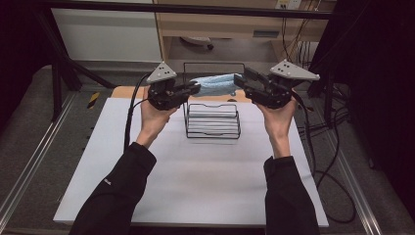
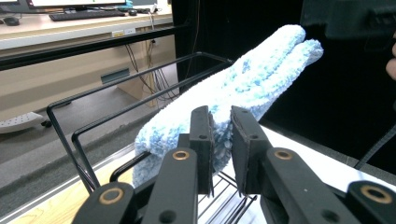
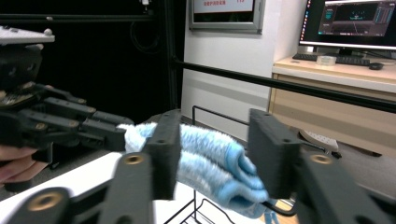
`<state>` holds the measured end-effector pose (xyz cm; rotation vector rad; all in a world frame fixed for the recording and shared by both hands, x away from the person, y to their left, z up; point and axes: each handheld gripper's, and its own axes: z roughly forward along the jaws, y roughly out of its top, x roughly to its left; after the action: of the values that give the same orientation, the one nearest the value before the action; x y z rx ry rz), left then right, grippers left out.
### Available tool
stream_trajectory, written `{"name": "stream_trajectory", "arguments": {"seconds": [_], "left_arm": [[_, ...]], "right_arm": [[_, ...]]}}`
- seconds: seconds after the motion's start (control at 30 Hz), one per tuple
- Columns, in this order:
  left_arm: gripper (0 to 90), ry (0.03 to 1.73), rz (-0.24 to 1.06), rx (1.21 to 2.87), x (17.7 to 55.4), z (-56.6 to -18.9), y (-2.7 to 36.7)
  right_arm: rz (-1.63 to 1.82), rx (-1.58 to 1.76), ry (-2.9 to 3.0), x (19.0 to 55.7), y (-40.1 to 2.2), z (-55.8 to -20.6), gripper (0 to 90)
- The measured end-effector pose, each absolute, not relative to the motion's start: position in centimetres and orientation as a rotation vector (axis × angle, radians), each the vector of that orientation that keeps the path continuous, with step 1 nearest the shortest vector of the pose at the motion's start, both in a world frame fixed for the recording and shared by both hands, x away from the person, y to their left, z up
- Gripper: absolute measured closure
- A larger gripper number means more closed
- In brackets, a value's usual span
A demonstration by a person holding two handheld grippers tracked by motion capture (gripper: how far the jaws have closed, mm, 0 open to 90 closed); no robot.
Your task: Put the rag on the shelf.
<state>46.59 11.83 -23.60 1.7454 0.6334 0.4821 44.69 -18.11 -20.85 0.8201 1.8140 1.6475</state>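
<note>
Risk: towel slip | left gripper [image 2: 222, 144] clamps blue microfibre towel [image 2: 243, 88] above wire rack [image 1: 213, 120] on counter [image 1: 195, 171] | right gripper [image 3: 212, 154] jaws part-open, towel between, unpressed | one-sided hold may let towel sag and snag rack.

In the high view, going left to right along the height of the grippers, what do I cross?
Left gripper → blue cloth above the wire rack → right gripper.
</note>
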Motion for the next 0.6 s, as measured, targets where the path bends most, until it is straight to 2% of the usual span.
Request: {"name": "stream_trajectory", "arguments": {"seconds": [0.13, 0.3, 0.6], "left_arm": [[78.7, 0.626, 0.479, 1.755, 46.6, -23.7, 11.9], [78.2, 0.624, 0.469, 1.761, 46.7, -24.0, 11.9], [75.9, 0.631, 0.452, 1.775, 46.4, -24.2, 12.1]], "right_arm": [[1.637, 0.861, 1.832, 45.3, -17.9, -20.1, 75.2], [1.562, 0.926, 1.896, 46.2, -17.4, -19.6, 88.4], [1.525, 0.968, 1.992, 46.1, -17.3, -21.2, 90.0]]}}
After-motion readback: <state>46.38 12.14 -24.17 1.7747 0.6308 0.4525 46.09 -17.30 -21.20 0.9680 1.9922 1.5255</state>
